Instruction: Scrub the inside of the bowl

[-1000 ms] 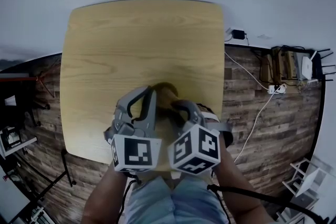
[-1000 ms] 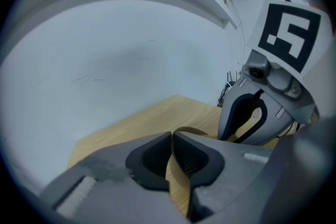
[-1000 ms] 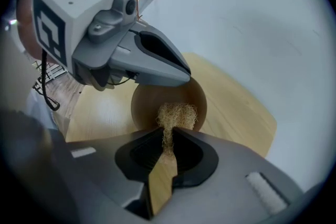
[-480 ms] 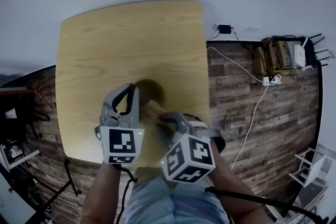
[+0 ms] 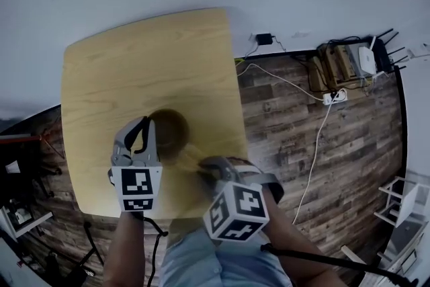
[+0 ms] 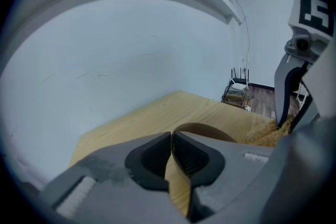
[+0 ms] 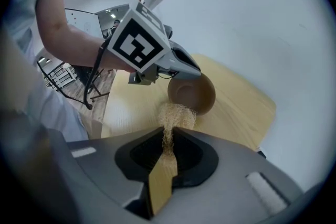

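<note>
A brown wooden bowl (image 5: 168, 130) stands on the light wooden table (image 5: 134, 57), towards its near side. My left gripper (image 5: 142, 128) is shut on the bowl's left rim; in the left gripper view the thin rim (image 6: 205, 128) runs between the pads of that gripper (image 6: 172, 138). My right gripper (image 7: 169, 135) is shut on a tuft of pale fibrous scrubber (image 7: 176, 114). The scrubber hangs just outside the bowl (image 7: 192, 93), on its near side. In the head view the right gripper (image 5: 203, 167) sits to the right of the bowl and nearer to me.
The table's right edge (image 5: 236, 104) drops to a dark plank floor. On that floor lie a white cable and power strip (image 5: 329, 99), with a router on a small stand (image 5: 368, 58) at the far right. A pale wall stands behind the table.
The scrubber and right gripper have drawn back from the bowl's inside to just outside its near rim. In the head view both grippers and the bowl have shifted left.
</note>
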Demonstrator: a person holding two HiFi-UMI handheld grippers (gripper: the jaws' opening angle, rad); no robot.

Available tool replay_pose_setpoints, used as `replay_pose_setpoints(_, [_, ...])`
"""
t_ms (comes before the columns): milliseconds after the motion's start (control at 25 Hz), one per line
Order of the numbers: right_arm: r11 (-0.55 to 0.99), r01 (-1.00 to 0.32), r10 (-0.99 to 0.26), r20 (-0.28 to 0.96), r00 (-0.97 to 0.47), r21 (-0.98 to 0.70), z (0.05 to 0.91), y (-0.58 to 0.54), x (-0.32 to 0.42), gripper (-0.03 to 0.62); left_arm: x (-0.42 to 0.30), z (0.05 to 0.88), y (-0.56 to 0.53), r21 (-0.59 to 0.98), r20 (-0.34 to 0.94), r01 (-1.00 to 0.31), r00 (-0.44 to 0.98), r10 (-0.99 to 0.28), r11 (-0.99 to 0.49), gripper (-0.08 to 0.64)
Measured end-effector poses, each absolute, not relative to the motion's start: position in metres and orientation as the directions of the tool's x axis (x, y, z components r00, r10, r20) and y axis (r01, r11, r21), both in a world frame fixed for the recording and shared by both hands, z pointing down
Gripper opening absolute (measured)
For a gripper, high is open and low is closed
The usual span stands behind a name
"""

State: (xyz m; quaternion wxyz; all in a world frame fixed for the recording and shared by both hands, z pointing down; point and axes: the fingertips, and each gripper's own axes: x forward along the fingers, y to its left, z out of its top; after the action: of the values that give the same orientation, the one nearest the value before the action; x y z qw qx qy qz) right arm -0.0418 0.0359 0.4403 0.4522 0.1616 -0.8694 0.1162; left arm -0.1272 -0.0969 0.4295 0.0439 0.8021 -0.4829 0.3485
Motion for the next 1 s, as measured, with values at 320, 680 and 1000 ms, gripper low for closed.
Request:
replay_pose_setpoints(320, [0.876,-0.481,-0.293,0.756,-0.586,-0.033,0.422,-0.008,-0.049,0.054,-0.112,0.422,-0.095,-0.269,0.596,-0.785,0.32,-0.737,-0.559,0.043])
replay_pose_setpoints(680, [0.88,-0.472,-0.317,0.792,-0.522,0.041,0.452,-0.045,-0.072,0.054,-0.109,0.431,-0.092,-0.197,0.609,-0.796,0.358,-0.708,-0.572,0.043])
replay_pose_setpoints(1000, [0.937,-0.349,-0.212,0.758,-0.616,-0.021,0.451,-0.034,-0.113,0.054,-0.108,0.427,-0.101,-0.149,0.588,-0.82,0.377,-0.716,-0.553,0.038])
